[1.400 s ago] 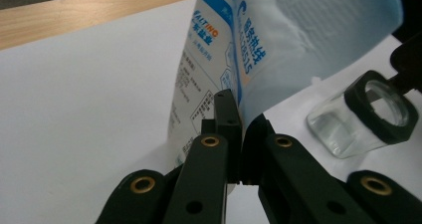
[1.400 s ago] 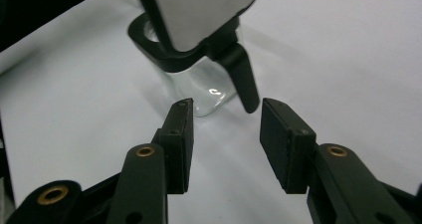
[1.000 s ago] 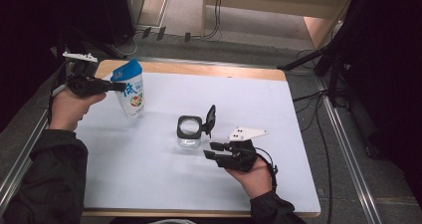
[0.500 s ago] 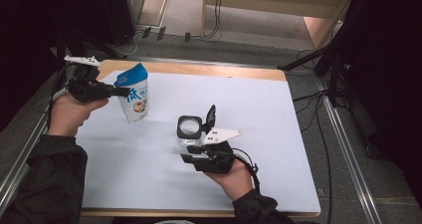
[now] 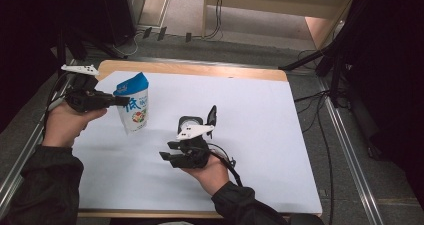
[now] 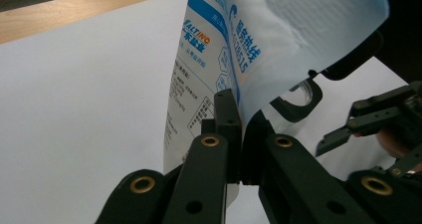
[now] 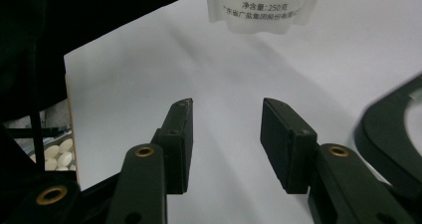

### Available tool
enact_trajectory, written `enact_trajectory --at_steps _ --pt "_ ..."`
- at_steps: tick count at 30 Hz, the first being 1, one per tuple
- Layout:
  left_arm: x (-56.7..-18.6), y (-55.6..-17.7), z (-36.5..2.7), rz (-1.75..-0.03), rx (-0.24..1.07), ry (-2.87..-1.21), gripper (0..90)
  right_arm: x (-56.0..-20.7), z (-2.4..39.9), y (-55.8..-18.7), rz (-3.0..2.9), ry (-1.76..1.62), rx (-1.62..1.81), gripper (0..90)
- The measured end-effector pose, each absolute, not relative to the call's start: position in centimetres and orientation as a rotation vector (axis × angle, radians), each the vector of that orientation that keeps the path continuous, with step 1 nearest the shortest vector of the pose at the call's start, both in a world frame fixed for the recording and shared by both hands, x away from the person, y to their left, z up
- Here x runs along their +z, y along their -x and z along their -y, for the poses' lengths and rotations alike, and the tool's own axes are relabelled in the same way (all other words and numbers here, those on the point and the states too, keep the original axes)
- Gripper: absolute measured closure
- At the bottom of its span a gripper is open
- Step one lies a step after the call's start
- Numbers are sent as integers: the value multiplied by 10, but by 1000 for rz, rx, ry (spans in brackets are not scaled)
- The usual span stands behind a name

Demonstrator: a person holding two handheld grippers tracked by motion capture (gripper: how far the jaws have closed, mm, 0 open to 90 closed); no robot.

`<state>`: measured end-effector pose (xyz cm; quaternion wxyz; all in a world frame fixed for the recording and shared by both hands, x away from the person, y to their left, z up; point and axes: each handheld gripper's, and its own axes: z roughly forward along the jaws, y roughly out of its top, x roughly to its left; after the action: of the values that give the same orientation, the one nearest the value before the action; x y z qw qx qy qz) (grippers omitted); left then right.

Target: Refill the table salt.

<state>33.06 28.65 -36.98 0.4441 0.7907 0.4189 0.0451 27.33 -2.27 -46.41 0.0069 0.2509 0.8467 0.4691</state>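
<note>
White-topped table (image 5: pixel 280 135), wood-edged, dark floor around. Near left edge: left claw (image 5: pixel 122 101) clamped on blue-and-white salt pouch (image 5: pixel 134 109), lifted clear. Near middle: right claw (image 5: pixel 169 151) just been opening, empty, beside flip-lid jar (image 5: pixel 192 122).

Grey carpeted floor (image 5: pixel 185 7) beyond a wooden table (image 5: pixel 200 69) under a white sheet (image 5: pixel 270 115). Pale wooden furniture (image 5: pixel 280 5) at the back, perhaps a shelf. Black cables (image 5: pixel 217 15) trailing across. Dark, dimly lit surroundings on both sides.
</note>
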Motion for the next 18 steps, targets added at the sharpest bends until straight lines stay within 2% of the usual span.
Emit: enact_trajectory --at_steps 7,18 --pt "-363 -319 -281 -1008 105 -1974 900 -469 -4 -282 -2623 -776 1476 522" --pt "-349 -301 -276 -961 83 -1971 900 -486 -26 -289 -2609 -791 1442 514"
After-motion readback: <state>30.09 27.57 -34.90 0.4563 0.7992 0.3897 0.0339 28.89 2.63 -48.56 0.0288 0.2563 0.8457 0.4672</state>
